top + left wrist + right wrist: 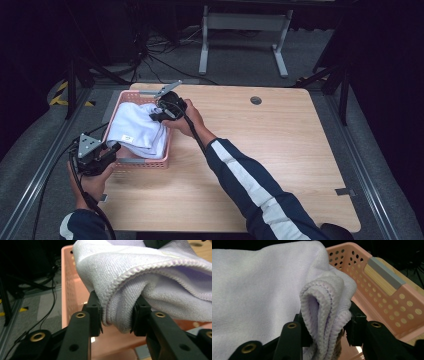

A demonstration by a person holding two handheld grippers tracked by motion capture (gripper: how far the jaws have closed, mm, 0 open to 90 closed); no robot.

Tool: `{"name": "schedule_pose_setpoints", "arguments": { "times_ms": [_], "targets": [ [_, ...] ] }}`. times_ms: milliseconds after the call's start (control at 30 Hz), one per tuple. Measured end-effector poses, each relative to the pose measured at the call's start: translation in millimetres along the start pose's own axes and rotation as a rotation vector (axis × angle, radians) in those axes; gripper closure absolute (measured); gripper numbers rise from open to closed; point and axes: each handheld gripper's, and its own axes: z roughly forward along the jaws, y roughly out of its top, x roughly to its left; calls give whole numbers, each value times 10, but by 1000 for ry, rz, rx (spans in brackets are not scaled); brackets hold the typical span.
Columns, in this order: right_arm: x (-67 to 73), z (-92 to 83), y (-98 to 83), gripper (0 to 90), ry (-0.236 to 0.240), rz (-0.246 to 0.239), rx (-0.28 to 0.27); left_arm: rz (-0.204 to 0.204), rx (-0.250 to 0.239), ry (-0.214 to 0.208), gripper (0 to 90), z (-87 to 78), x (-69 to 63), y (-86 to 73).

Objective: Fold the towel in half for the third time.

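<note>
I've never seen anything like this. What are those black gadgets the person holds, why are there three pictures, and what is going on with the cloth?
No robot here: a person at a wooden table holds a hand-operated gripper in each hand, each with two black jaws and its own camera. One picture looks down from above; the other two look along each gripper's jaws. On the table stands a pink basket with a folded white towel in it. From above, the left gripper is at the basket's near end, the right gripper at its far side. Up close, the left gripper and right gripper each have a folded towel edge between their jaws.
</note>
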Motion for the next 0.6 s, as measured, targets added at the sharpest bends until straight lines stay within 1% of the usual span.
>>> {"name": "schedule_pose_setpoints", "arguments": {
  "times_ms": [33,67,100,133,167,200,233,267,300,333,367,400,433,467,500,533,567,600],
  "targets": [
    [0,43,-26,578,-6,5,21,10,7,7,623,11,-10,-8],
    [0,43,-26,578,-6,5,21,10,7,7,603,11,-10,-8],
    [-1,60,-41,559,-19,4,27,2,10,3,603,11,-10,-13],
    [-3,75,-58,522,-46,4,41,-1,16,-1,562,10,-11,-15],
    [-1,81,-72,509,-64,-1,50,-4,33,5,530,-1,-21,-14],
    [-1,75,-93,494,-67,0,52,4,48,19,478,-10,-32,-11],
    [4,60,-111,479,-64,8,48,13,55,18,431,-35,-41,-7],
    [10,34,-131,479,-69,1,44,20,44,5,387,-67,-53,-5],
    [17,-2,-149,479,-72,-8,39,30,40,5,370,-96,-58,0],
    [22,-37,-159,469,-64,-12,32,26,32,3,357,-139,-67,5],
    [25,-78,-170,454,-54,-16,23,15,14,-18,341,-175,-76,8],
    [30,-124,-179,453,-51,-25,16,22,-2,-35,329,-227,-107,19],
    [43,-189,-198,441,-48,-30,10,25,-21,-50,295,-273,-159,28],
    [62,-262,-226,425,-25,-35,1,31,-36,-73,279,-313,-223,39],
    [62,-262,-226,425,-25,-35,1,31,-36,-73,263,-313,-223,39],
    [91,-339,-262,424,-18,-58,-5,43,-45,-95,263,-335,-299,43],
    [118,-411,-301,423,-24,-80,3,67,-38,-98,258,-343,-346,49],
    [130,-458,-326,416,-19,-91,5,84,-36,-103,253,-351,-414,54]
  ]
}}
